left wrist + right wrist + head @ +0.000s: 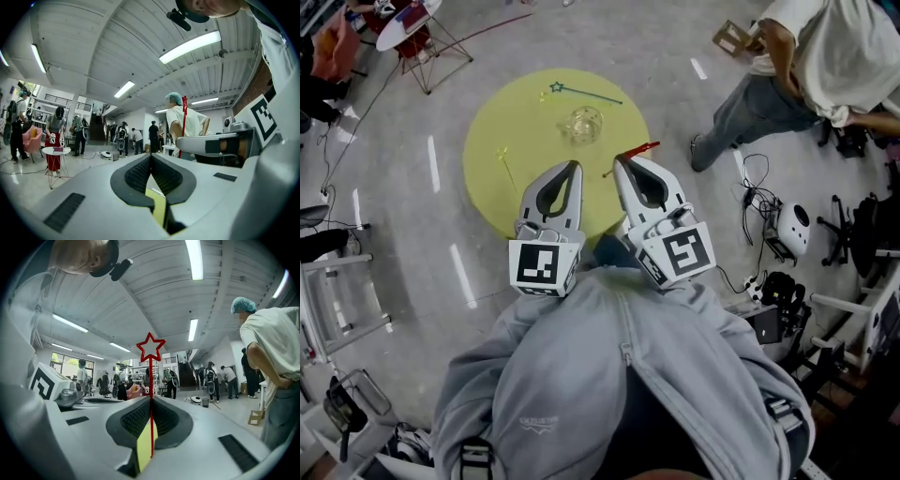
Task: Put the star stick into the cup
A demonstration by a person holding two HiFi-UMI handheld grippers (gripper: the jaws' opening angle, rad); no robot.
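**Over the round yellow surface: red stick gripped, cup not yet reached**

On the round yellow surface [502, 131], a thin yellow stick [505, 165] lies at the left. The left hand-held gripper [574, 166] hovers with its jaws together on nothing. Just beyond it stands the clear glass cup [584, 124], touched by neither tool. To the right, the right hand-held gripper [619, 160] is clamped on the red star stick [639, 149] — off the surface, near the cup. The thin shaft could swivel between the pads, or catch the rim and tip the cup. From the head view its star is too small to make out.
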